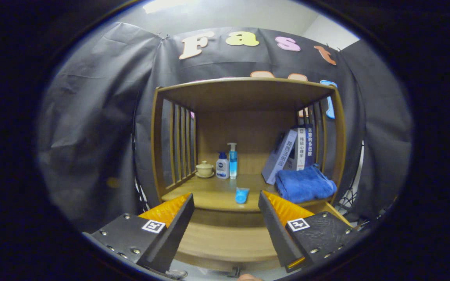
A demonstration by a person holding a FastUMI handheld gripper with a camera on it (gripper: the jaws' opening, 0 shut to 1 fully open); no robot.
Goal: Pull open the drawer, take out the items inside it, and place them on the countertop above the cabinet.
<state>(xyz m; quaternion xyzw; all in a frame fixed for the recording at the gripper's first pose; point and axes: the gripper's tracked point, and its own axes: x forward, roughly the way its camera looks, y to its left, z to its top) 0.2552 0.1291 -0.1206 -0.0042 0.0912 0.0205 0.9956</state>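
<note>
Gripper [225, 218] open w/ nothing between fingers, drawer [227, 244] shut below, small blue tube [242, 194] on countertop [209, 195] just ahead, pump bottles [227, 162] behind, labels illegible, blue towel [305, 184], books [293, 152].

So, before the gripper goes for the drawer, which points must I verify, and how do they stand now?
1. Gripper fingers spread and holding nothing: ok.
2. Drawer front closed, just ahead between the fingers: ok.
3. Drawer handle position clear: cannot tell, only partly seen below.
4. Free room on countertop: ok, bare wood beside the blue tube.
5. Blue towel away from that spot: ok.
6. Drawer contents: cannot tell.
</note>
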